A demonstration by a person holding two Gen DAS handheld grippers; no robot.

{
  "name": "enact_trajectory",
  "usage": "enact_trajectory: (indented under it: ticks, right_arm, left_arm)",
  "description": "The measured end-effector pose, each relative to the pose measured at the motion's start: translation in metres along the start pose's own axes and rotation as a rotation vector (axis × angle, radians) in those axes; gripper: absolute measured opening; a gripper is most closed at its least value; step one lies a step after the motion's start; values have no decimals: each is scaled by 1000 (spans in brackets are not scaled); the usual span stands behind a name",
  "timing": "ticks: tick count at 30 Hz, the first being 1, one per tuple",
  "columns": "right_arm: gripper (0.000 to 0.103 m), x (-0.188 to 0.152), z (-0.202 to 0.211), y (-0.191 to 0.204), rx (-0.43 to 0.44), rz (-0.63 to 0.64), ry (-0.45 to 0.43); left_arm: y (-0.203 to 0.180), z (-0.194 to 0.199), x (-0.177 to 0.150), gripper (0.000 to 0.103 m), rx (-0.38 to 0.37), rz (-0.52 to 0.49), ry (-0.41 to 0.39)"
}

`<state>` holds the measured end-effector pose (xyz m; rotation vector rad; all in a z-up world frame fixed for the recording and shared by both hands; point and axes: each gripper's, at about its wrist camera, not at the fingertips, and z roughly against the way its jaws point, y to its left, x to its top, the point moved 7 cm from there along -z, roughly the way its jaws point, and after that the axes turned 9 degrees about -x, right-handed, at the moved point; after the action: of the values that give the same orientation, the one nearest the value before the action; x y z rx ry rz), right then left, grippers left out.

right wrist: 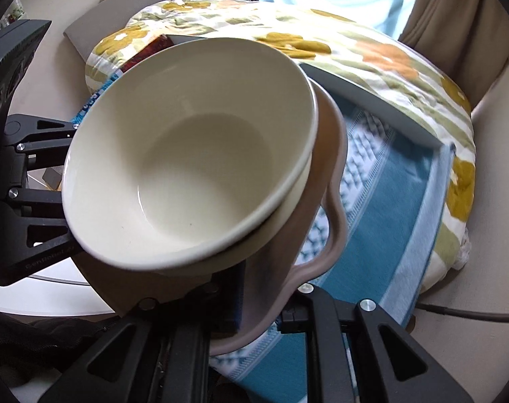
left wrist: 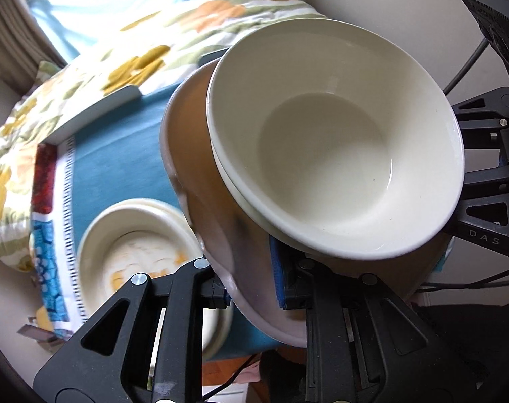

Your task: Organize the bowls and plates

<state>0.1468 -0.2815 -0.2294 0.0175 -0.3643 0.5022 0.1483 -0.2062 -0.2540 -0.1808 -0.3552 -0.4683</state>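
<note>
A stack of cream bowls (left wrist: 328, 154) sits inside a larger brown bowl with a wavy rim (left wrist: 194, 154), and both are lifted and tilted above the table. My left gripper (left wrist: 254, 295) is shut on the brown bowl's near rim. In the right wrist view the same cream bowls (right wrist: 194, 154) sit in the brown bowl (right wrist: 331, 174), and my right gripper (right wrist: 258, 315) is shut on its rim from the opposite side. A stack of cream patterned plates (left wrist: 137, 245) lies on the blue cloth below, left of my left gripper.
A blue tablecloth (right wrist: 388, 201) covers the table. A flowered quilt (left wrist: 127, 47) lies beyond it. A grey flat board (right wrist: 372, 100) rests at the cloth's far edge. Curtains and a window stand behind. The other gripper's black frame (left wrist: 489, 181) is at the right.
</note>
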Motion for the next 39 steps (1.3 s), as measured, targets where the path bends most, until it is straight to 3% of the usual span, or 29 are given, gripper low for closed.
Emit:
enact_trajectory:
  ticks: [8,18,28,39]
  right_arm:
    - [13,35,-10,84,18,-30,11]
    - [13,51,-47,159,-5,-117,67]
    - [13,49,-62,175,-50,-148,105]
    - [13,49,-72,174,-65,-155,95]
  left_arm:
    - [81,35,-50,16,-6,6,30]
    - [150,22,-96,16,-54,-30,80]
    - [163,1,-110,15,-103,-38,96]
    - [169,-7,-116,16,-94,-14,94]
